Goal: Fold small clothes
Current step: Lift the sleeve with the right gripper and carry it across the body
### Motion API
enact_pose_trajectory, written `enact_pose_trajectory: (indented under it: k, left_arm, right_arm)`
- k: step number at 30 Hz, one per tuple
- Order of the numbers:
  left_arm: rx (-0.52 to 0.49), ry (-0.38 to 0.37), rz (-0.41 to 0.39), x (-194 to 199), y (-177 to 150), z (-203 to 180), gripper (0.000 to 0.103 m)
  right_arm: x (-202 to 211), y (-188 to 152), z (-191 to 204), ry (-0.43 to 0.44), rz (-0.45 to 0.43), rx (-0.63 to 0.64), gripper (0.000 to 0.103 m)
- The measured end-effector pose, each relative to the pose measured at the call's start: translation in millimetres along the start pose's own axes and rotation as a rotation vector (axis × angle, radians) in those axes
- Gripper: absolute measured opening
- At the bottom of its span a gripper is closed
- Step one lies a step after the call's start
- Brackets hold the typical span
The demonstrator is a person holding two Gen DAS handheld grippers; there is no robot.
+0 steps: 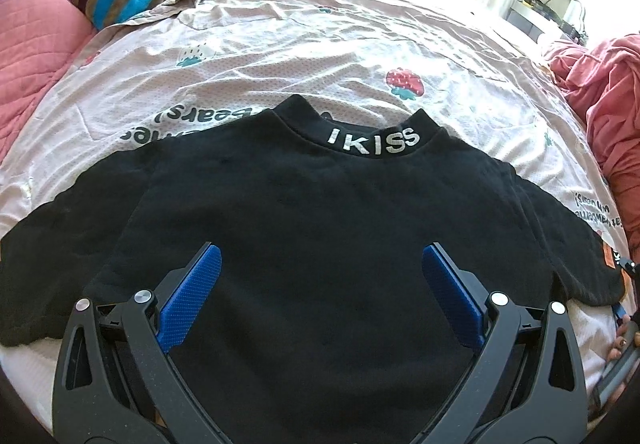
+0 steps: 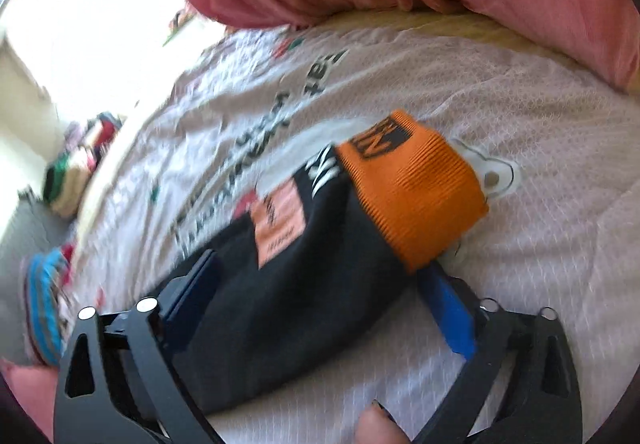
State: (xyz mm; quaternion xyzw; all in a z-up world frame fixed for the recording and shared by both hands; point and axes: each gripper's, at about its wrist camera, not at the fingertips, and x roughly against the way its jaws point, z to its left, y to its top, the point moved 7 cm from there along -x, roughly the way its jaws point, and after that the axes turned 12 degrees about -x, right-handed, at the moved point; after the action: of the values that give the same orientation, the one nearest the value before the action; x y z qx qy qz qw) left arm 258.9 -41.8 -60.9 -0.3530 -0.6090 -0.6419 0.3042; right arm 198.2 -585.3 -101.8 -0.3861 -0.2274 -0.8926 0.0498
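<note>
Black sweatshirt (image 1: 320,236), flat on strawberry bedsheet (image 1: 280,55). Left gripper (image 1: 320,292) spread, empty; right gripper (image 2: 320,304) wide astride orange-cuffed sleeve (image 2: 412,195), unpinched. Risk: bedsheet nipped with sleeve.

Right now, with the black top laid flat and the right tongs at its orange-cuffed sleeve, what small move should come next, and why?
Probably close the right tongs on the sleeve just behind the orange cuff. The sleeve lies between the open blue pads, apparently unpinched, and the black top is spread flat on the bedsheet, so folding the sleeve inward looks like the next step.
</note>
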Motion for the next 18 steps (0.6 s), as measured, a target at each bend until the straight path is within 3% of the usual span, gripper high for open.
enact_pose_trajectory:
  k: [1, 3, 6, 13, 18]
  left_arm:
    - [0.008, -0.015, 0.004, 0, 0, -2, 0.094]
    - [0.038, -0.071, 0.011, 0, -2, -4, 0.094]
    - [0.049, -0.09, -0.001, 6, -1, -8, 0.094]
    - [0.086, -0.112, -0.009, 18, 0, -3, 0.094]
    - [0.129, -0.19, -0.033, 36, 2, -2, 0.094]
  right_arm:
    - [-1, 5, -2, 0.014, -0.02, -0.014, 0.079]
    - [-2, 14, -8, 0.039, -0.045, -0.058, 0.049]
    - [-3, 17, -11, 0.101, -0.039, -0.103, 0.028]
    - [30, 11, 45, 0.245, -0.082, 0.053, 0.023]
    - [50, -14, 102, 0.345, -0.054, 0.183, 0.021]
